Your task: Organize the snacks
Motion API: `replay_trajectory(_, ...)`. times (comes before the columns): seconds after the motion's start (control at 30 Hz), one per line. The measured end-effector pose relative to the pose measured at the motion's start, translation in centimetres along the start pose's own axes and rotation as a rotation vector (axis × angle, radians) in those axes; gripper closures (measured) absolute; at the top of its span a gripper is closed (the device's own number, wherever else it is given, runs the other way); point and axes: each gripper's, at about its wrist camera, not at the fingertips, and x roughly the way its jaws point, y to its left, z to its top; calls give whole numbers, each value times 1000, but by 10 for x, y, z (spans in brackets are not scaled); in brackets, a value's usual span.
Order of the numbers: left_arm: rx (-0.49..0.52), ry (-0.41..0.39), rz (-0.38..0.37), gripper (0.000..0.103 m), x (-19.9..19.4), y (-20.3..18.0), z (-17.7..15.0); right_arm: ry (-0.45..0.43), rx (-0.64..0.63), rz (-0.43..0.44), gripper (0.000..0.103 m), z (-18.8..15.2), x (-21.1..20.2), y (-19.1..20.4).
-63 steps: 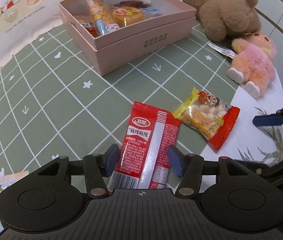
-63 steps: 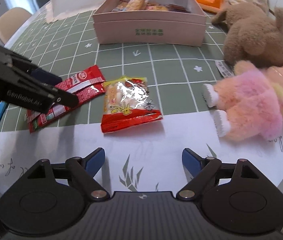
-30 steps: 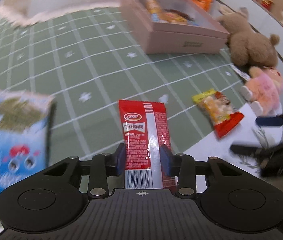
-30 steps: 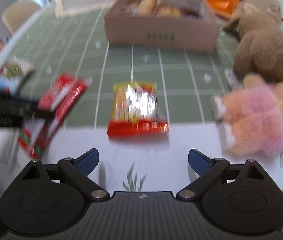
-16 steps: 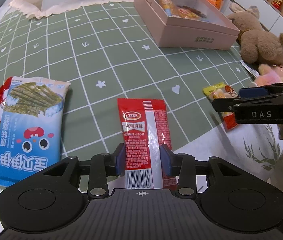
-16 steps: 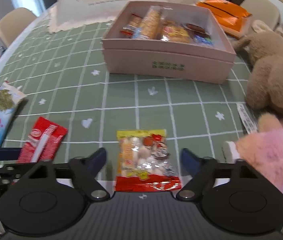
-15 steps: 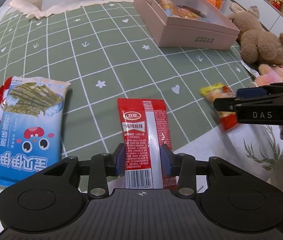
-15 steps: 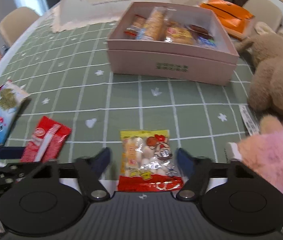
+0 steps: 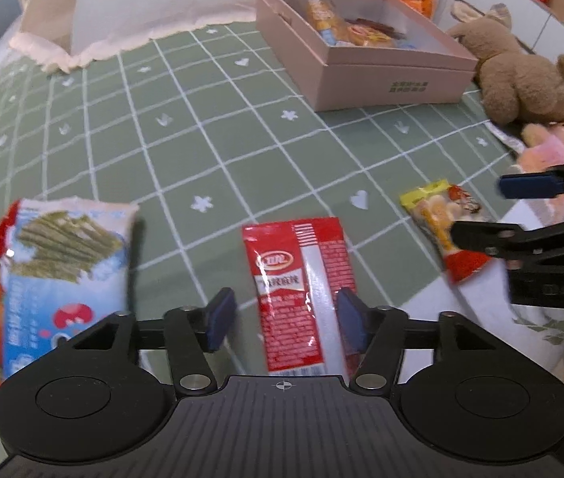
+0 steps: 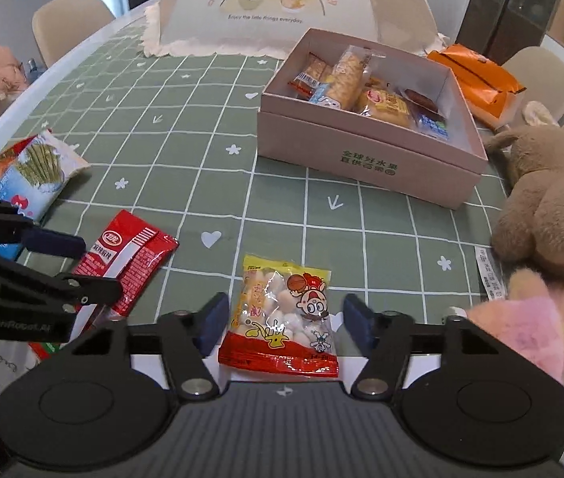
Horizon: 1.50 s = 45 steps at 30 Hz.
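Left gripper (image 9: 283, 318) has just been opening up, so the red spicy-strip packet (image 9: 301, 286) sits loose between its blue pads on the green checkered tablecloth (image 9: 210, 127). The right gripper (image 10: 285, 320) has been spreading its jaws too; the yellow-and-red candy bag (image 10: 282, 318) lies between them, not squeezed. Pink box (image 10: 365, 159) of snacks is farther back, the seaweed pack (image 9: 66, 263) off to the left.

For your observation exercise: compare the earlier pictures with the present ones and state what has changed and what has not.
The left gripper was clamped on the red sachet; its jaws have just opened, freeing it. The right gripper came forward around the yellow candy bag, and its jaws have just reopened. The pink box and plush toys stayed put.
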Motion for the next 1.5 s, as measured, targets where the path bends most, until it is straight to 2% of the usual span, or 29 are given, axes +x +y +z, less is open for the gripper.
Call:
replay_trajectory(0.07, -3, -11, 19, 44, -3, -2, 2, -16, 23, -1, 33, 0, -5, -5)
replay_trajectory(0.17, -1, -24, -45, 45, -7, -10, 4, -32, 75, -14, 28, 1, -11, -16)
replay_trajectory(0.23, 52, -10, -44, 45, -3, -21, 3, -23, 99, -27, 28, 1, -10, -22)
replay_trajectory(0.3, 117, -15, -7, 44, 1, -32, 1, -11, 118, -47, 28, 0, -9, -28)
replay_trajectory(0.37, 152, -11, 10, 40, 3, -39, 1, -3, 130, -61, 28, -2, -9, -34)
replay_trajectory(0.43, 156, 0, -9, 28, 4, -41, 2, 3, 141, -68, 27, -5, -9, -38)
replay_trajectory(0.5, 183, 10, -25, 20, 6, -44, 2, 12, 151, -73, 26, -8, -8, -41)
replay_trajectory(0.57, 199, 8, -23, 20, 8, -45, 2, 20, 160, -76, 26, -10, -7, -43)
replay_trajectory(0.7, 189, -20, 38, 25, 7, -35, 2, 21, 169, -74, 26, -13, -8, -44)
replay_trajectory(0.77, 176, -7, 60, 26, 9, -27, 2, 24, 171, -70, 25, -12, -7, -44)
replay_trajectory(0.83, 110, 15, 28, 25, 12, -15, 3, 28, 172, -61, 25, -12, -7, -43)
replay_trajectory(0.93, 26, 6, -10, 25, 9, -5, 4, 39, 172, -20, 21, -11, -6, -40)
replay_trajectory(1.07, 18, 8, -21, 27, 8, -7, 6, 85, 163, 38, 20, -10, 7, -31)
replay_trajectory(1.33, 41, 12, -14, 26, 11, -12, 5, 112, 161, 41, 20, 3, 36, -16)
replay_trajectory(1.4, 47, 15, -12, 26, 11, -12, 5, 111, 152, 31, 25, 4, 38, -14)
replay_trajectory(1.43, 48, 18, -10, 26, 10, -13, 5, 118, 140, 28, 43, 4, 38, -13)
replay_trajectory(1.5, 55, 26, -5, 26, 10, -14, 4, 112, 125, 29, 48, 4, 31, -14)
